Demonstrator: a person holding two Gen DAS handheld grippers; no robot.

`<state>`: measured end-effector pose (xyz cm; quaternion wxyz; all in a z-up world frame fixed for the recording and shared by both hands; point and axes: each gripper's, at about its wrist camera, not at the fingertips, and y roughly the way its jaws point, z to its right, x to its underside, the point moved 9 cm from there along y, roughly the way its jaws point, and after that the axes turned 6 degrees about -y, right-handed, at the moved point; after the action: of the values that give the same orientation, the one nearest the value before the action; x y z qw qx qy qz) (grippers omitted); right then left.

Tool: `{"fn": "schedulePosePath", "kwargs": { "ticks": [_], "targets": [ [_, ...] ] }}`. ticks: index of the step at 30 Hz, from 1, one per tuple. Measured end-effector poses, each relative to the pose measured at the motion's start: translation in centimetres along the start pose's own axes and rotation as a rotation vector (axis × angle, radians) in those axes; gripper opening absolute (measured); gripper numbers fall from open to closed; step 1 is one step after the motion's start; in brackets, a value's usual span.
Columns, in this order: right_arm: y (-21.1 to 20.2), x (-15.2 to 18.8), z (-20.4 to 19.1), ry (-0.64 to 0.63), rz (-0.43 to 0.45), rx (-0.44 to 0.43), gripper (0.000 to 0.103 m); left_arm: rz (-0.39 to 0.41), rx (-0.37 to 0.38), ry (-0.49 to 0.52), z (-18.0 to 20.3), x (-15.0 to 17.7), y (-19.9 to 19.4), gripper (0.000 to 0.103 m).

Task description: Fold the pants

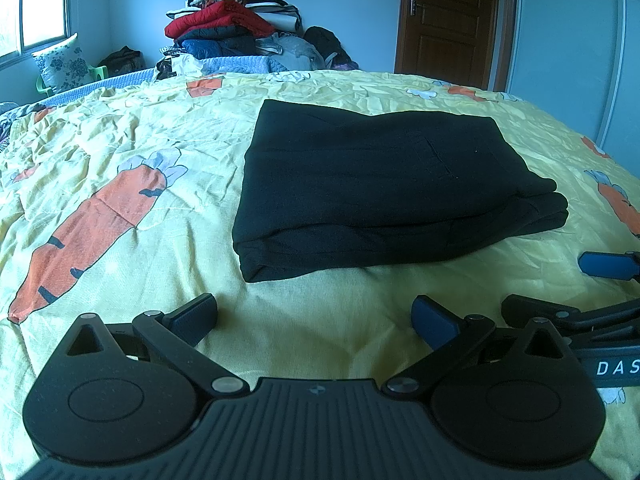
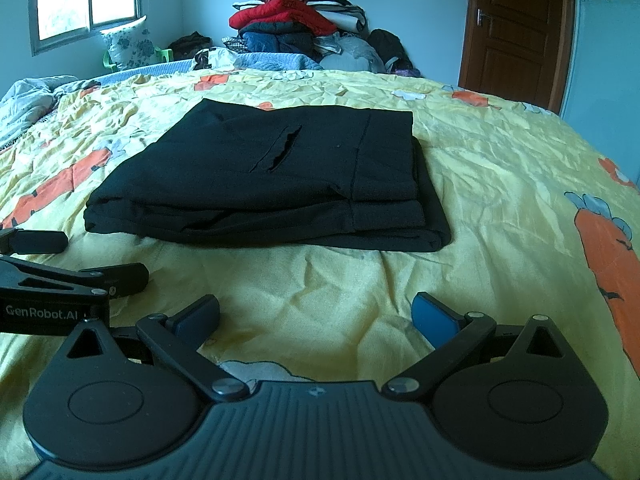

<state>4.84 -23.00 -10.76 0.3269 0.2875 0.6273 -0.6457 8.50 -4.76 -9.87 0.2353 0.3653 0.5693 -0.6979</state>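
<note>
Black pants [image 1: 384,184] lie folded in a flat, layered rectangle on the yellow carrot-print bedspread [image 1: 140,152], pocket slit facing up. Left gripper [image 1: 316,320] sits just short of them, jaws wide, holding nothing. Right gripper [image 2: 316,316] beside it, equally wide, also empty-handed.

Both the left gripper [image 1: 314,320] and right gripper [image 2: 316,320] look matte black, with blue pads, silver pivot screws and ribbed bodies.
</note>
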Motion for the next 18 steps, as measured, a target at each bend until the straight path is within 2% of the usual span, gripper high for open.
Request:
{"fn": "schedulePosePath", "kwargs": {
  "ticks": [18],
  "targets": [
    [-0.02,-0.01,0.04,0.0,0.0,-0.001,0.103,0.0,0.0,0.0,0.02,0.0,0.01,0.103]
  ]
}}
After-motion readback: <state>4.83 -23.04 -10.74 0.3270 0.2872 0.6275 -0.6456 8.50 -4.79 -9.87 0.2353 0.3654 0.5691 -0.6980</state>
